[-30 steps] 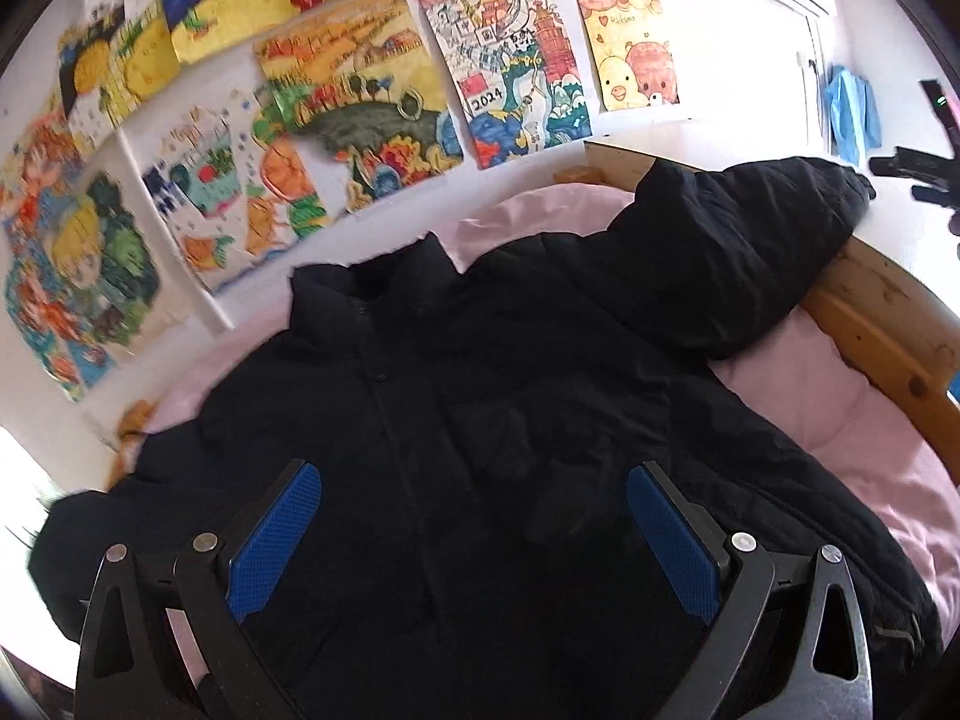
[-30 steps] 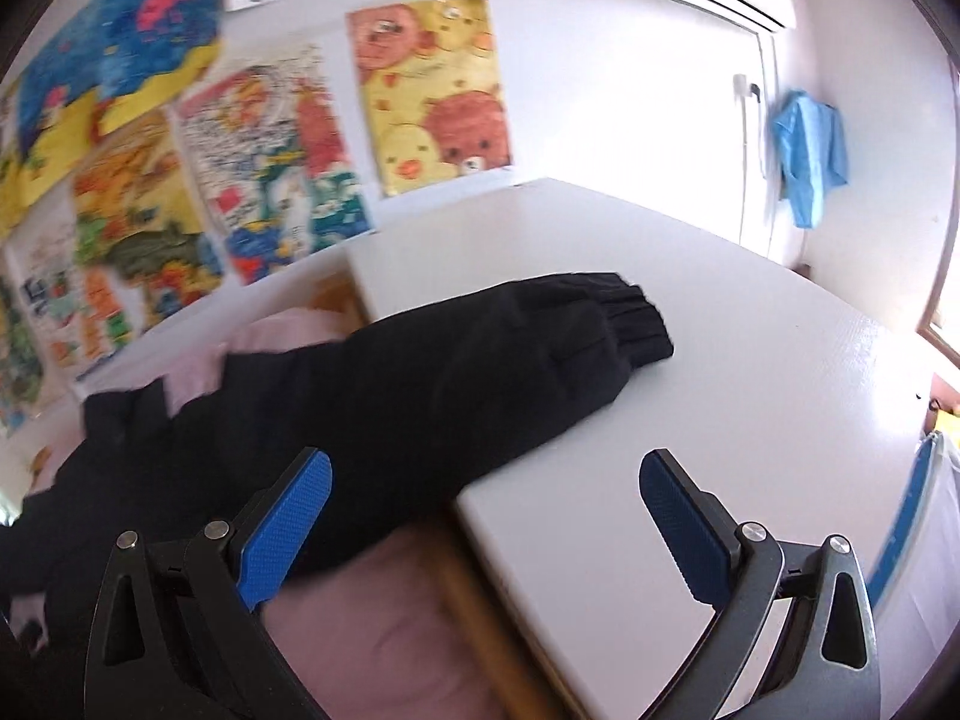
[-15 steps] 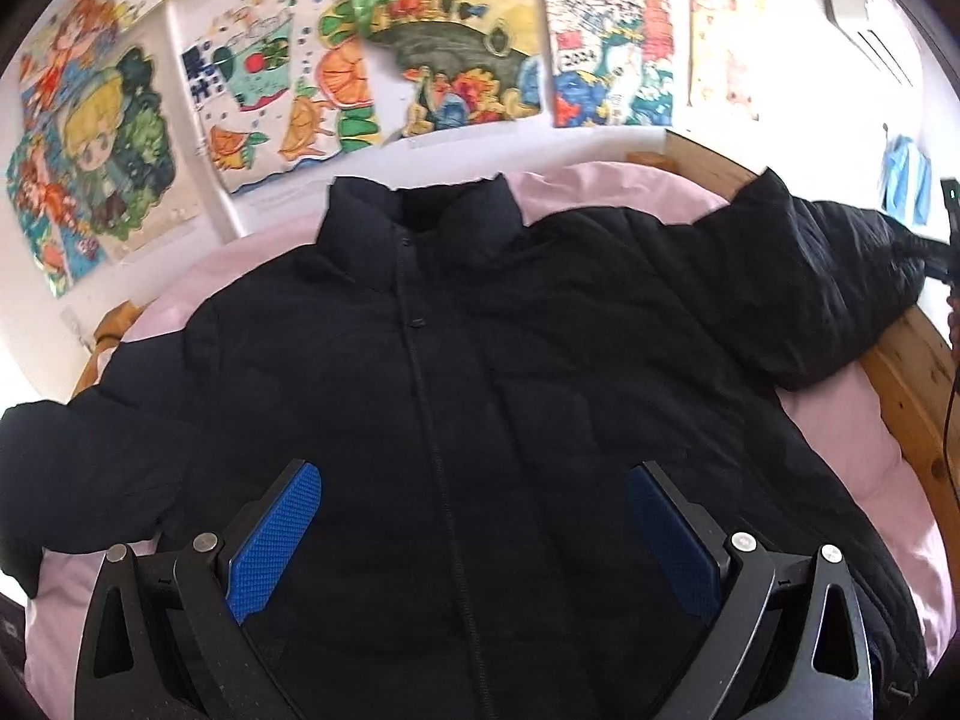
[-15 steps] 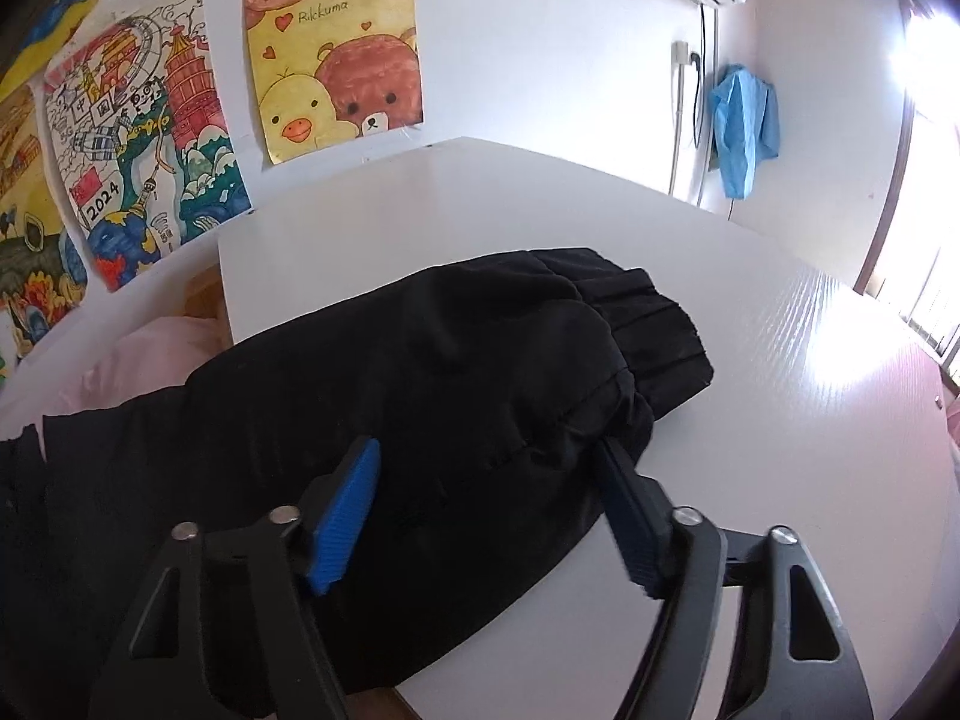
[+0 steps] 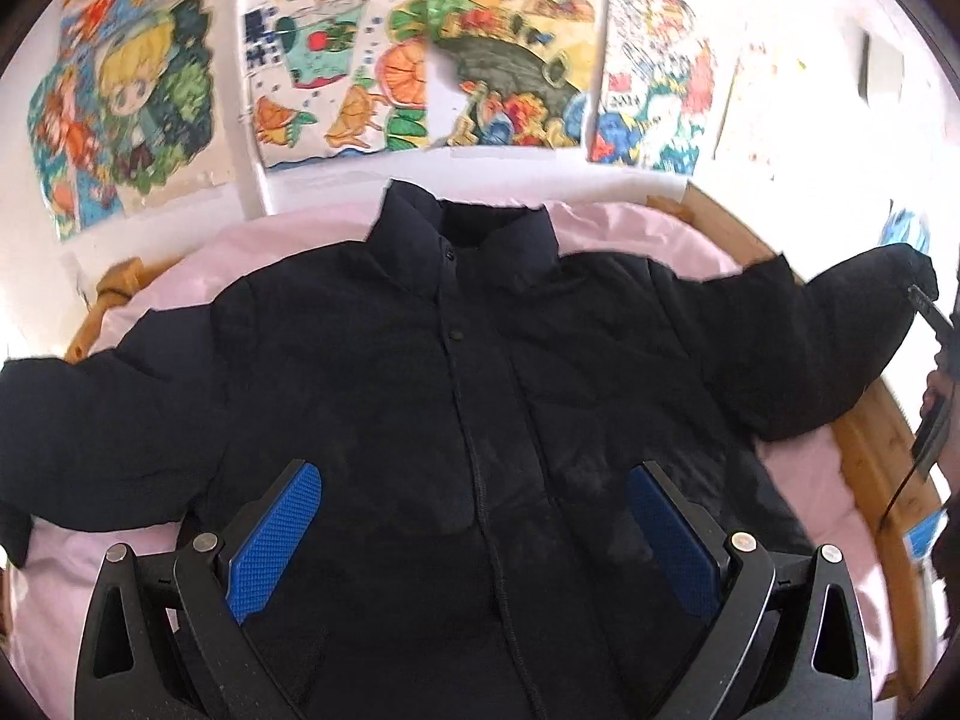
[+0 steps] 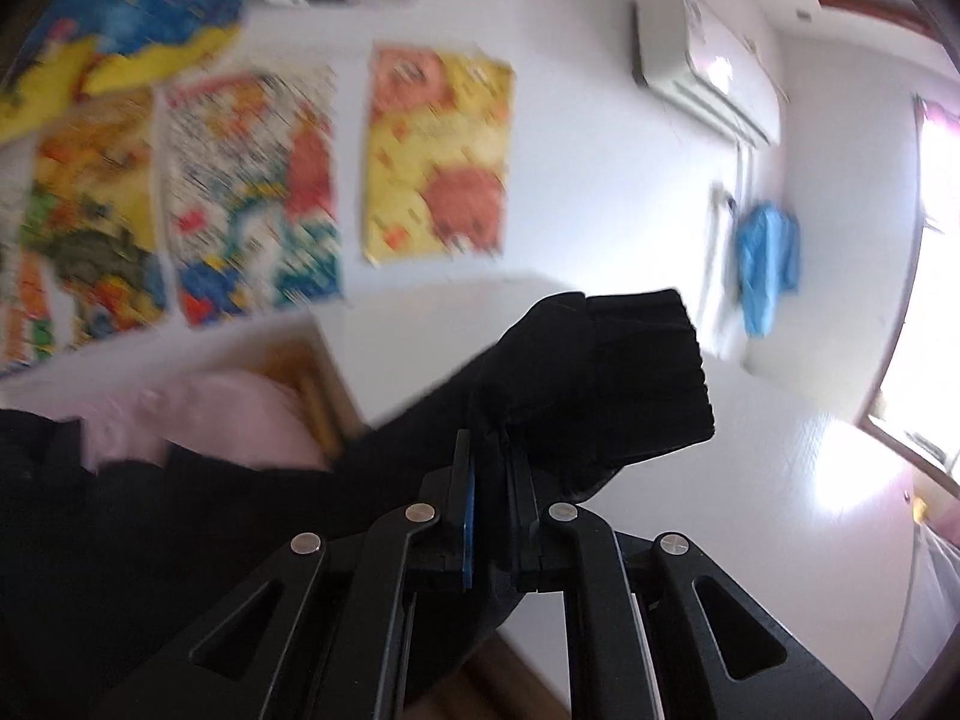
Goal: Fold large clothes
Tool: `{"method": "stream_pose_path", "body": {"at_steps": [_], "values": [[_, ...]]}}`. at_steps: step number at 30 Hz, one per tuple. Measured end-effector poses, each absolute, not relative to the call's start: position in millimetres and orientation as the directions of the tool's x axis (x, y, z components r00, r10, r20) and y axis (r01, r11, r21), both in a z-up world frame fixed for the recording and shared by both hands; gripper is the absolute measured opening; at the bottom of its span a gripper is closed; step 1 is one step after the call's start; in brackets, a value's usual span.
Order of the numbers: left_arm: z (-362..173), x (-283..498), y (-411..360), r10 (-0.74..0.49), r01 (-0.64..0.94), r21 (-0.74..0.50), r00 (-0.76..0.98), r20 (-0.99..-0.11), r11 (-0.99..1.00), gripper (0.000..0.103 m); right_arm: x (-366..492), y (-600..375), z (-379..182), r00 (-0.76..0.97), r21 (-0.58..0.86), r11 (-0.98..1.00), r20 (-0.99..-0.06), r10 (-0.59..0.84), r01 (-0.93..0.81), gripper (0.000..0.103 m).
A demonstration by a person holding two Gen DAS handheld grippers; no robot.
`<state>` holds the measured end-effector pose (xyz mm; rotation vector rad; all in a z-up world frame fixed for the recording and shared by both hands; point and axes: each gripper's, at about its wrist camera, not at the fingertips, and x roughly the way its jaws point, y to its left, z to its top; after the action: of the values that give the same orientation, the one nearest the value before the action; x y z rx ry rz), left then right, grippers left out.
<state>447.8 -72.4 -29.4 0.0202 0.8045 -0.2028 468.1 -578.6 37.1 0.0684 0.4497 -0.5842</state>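
Note:
A black puffer jacket point(image 5: 456, 372) lies front up on a pink bedsheet point(image 5: 180, 282), collar toward the wall, both sleeves spread out. My left gripper point(image 5: 474, 528) hovers open above the jacket's lower front, blue pads wide apart with nothing between them. In the right wrist view my right gripper point(image 6: 489, 450) is shut on the jacket's sleeve point(image 6: 540, 396) just behind its ribbed cuff point(image 6: 648, 372), which is lifted off the white table point(image 6: 780, 510). The left wrist view shows that sleeve point(image 5: 840, 348) raised at the far right, with part of the right gripper's tool beside it.
A wooden bed frame point(image 5: 864, 450) rims the sheet on the right. Colourful posters point(image 5: 492, 60) cover the wall behind. A blue cloth point(image 6: 768, 264) hangs on the far wall under an air conditioner point(image 6: 702, 66). A bright window point(image 6: 936, 300) is at the right.
The right gripper closed on the sleeve near the cuff and lifted it off the white table. The left gripper swung across so the jacket is now centred in its view, still open.

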Motion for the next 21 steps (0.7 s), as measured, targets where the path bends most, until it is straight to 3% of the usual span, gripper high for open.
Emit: {"method": "stream_pose_path", "body": {"at_steps": [4, 10, 15, 21], "values": [[-15.6, 449.0, -33.1, -0.204, 0.143, -0.146, 0.694, -0.691, 0.979, 0.103, 462.1, -505.1, 72.2, 0.876, -0.036, 0.920, -0.294, -0.383, 0.390, 0.008], [-12.0, 451.3, 23.2, -0.185, 0.033, -0.241, 0.741, -0.645, 0.970, 0.103, 459.7, -369.5, 88.0, 0.979, -0.159, 0.986, -0.183, -0.087, 0.057, 0.008], [-23.9, 453.1, 66.7, -0.336, 0.067, -0.451, 0.765, -0.549, 0.890, 0.103, 468.0, -275.8, 62.6, 0.968, -0.268, 0.949, -0.225, 0.108, -0.168, 0.008], [-67.6, 470.7, 88.2, -0.506, 0.089, -0.651, 0.711, -0.489, 0.754, 0.103, 461.2, -174.1, -15.5, 0.893, -0.457, 0.791, -0.384, 0.236, -0.406, 0.007]]}}
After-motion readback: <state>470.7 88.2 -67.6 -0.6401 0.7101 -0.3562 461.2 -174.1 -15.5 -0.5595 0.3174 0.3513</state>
